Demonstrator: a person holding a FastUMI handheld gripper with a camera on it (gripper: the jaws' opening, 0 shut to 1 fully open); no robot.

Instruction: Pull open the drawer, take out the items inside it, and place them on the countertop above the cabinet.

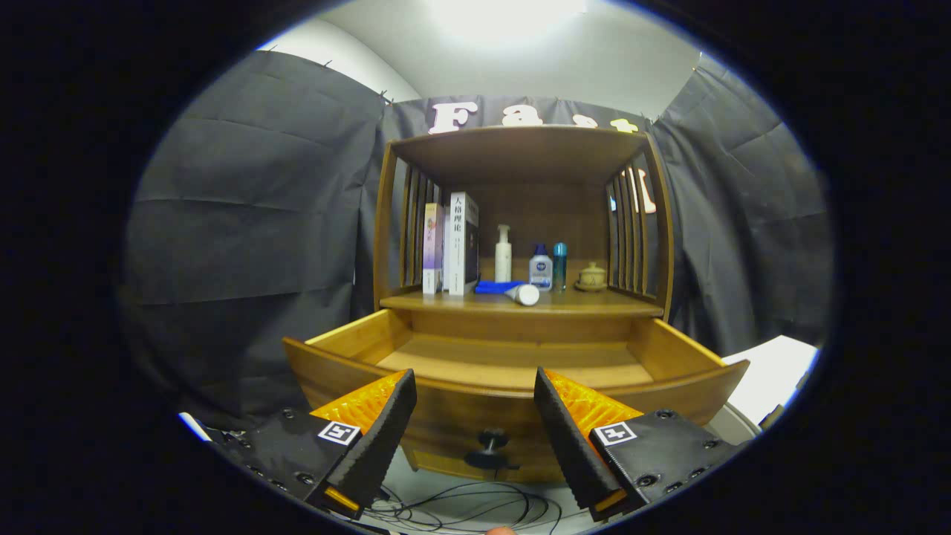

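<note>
At 12 o'clock beyond the gripper (474,383), the drawer (513,364) stands pulled out, its knob (488,443) between the fingers. Fingers are apart, gripping nothing. On the countertop (446,302), a blue tube (509,290) lies before the bottles (541,267).

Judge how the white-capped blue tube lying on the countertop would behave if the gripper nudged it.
The tube lies on its side on the countertop, so a sideways nudge would probably roll it. It looks like a soft squeeze tube, so it may dent under the fingers. It seems light. The gripper is open, in front of the open drawer.
</note>
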